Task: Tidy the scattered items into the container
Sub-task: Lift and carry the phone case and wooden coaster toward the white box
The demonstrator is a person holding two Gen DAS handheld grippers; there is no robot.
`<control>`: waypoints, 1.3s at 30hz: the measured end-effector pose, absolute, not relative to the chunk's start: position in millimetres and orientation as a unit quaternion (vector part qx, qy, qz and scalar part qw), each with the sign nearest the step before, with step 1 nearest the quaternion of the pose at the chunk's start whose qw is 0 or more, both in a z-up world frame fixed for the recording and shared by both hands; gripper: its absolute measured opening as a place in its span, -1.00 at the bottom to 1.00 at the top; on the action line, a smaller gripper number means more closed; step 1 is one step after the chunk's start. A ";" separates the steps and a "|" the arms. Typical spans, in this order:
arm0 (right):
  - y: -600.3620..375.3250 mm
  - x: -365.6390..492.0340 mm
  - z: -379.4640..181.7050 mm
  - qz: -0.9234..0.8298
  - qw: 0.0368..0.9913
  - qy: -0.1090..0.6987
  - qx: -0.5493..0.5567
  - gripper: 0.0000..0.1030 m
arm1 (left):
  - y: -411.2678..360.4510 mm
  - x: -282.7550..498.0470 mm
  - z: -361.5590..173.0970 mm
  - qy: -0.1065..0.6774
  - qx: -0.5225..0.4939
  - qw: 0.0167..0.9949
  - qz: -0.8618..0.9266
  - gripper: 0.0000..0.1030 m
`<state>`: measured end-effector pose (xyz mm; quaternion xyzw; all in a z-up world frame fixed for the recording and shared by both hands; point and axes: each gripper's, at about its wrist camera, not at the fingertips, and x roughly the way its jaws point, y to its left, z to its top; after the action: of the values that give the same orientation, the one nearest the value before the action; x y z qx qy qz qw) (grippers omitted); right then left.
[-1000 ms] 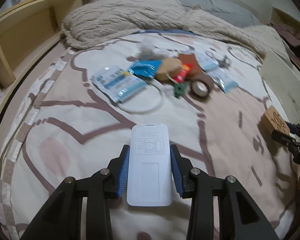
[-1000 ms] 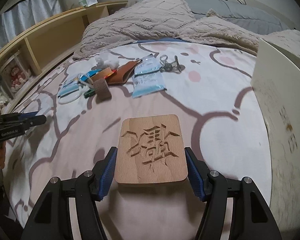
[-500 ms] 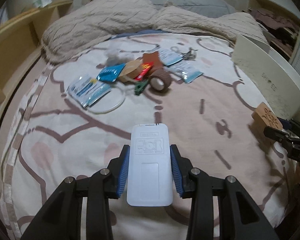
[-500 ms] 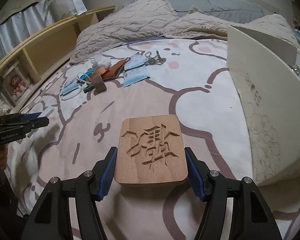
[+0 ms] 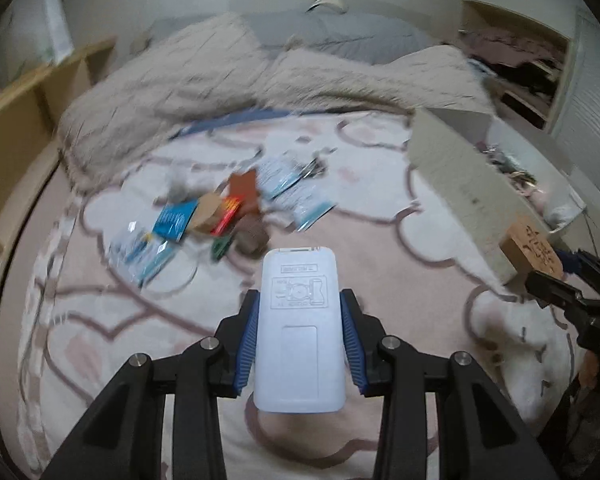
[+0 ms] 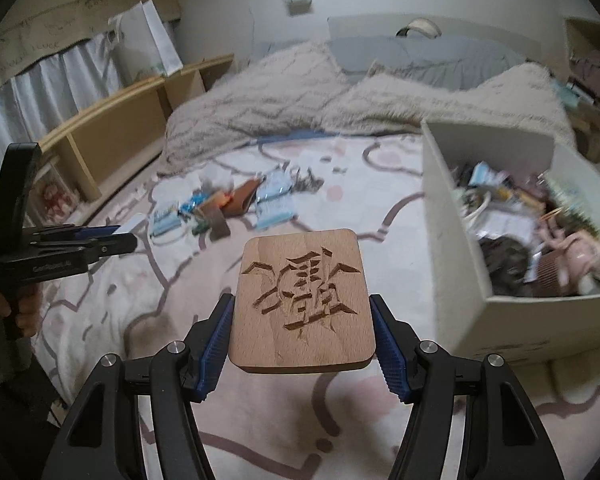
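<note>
Bed (image 6: 380,216) sheets carry a white container (image 6: 452,240), already part-filled, at right, with a scatter of packets (image 5: 220,216) left well apart from it. Right claw (image 6: 302,336) grips a carved wooden block (image 6: 302,300) just beside the container wall; left claw (image 5: 298,340) clamps a white remote (image 5: 299,332), farther off.

Left gripper (image 5: 300,320) jaws clamp white remote (image 5: 299,332) above bedsheet (image 5: 100,340); scattered items (image 5: 228,216) beyond; container (image 5: 460,188) right.
</note>
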<state>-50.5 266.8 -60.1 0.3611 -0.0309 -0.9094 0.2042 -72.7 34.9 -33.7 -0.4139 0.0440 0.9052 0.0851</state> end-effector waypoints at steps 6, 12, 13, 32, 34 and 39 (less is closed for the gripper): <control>287.5 -40.9 -34.9 -0.919 0.193 -0.034 0.342 0.28 | 61.1 -72.0 -4.9 0.049 -0.405 0.113 0.906 -0.25; 309.4 -40.5 -25.1 -0.923 0.178 -0.044 0.338 0.28 | 92.8 -72.8 24.2 0.048 -0.392 0.146 0.907 -0.25; 313.8 -40.8 -23.9 -0.923 0.175 -0.047 0.338 0.28 | 99.6 -73.1 28.1 0.051 -0.389 0.152 0.907 -0.25; 406.7 -48.2 -13.6 -0.937 0.087 -0.093 0.325 0.28 | 245.6 -141.2 59.8 0.074 -0.365 0.239 0.897 -0.25; 413.5 -50.1 -14.8 -0.937 0.078 -0.097 0.326 0.28 | 256.2 -153.2 60.6 0.070 -0.360 0.235 0.900 -0.25; 427.7 -59.1 -19.9 -0.934 0.062 -0.109 0.335 0.28 | 277.5 -184.9 53.9 0.049 -0.363 0.232 0.901 -0.25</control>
<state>-59.1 427.7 -19.9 0.3352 -0.1095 -0.9337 0.0623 -184.9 277.5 53.9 -0.3628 0.0490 0.9012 0.2320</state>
